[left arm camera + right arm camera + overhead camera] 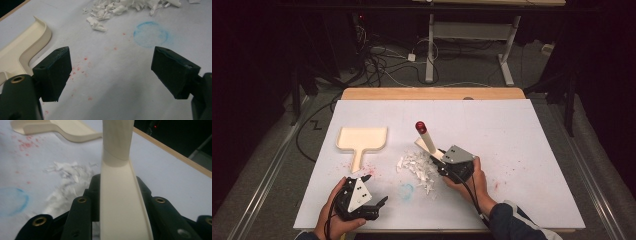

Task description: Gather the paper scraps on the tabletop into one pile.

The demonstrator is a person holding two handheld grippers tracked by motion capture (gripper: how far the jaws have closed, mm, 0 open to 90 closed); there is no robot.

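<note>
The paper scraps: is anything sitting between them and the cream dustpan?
Nothing visible. Only bare white table with faint red specks lies between the paper scraps and the dustpan. The right tool grips the brush beside the scraps.

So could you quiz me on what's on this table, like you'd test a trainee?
1. True or false: the left gripper holds the dustpan.
2. What does the right gripper hold? A) cream brush with a red-tipped handle B) sponge C) cup
3. What lies between the dustpan and the brush?

Key:
1. False; its jaws stand open, nothing between them.
2. A.
3. A pile of white scraps.
</note>
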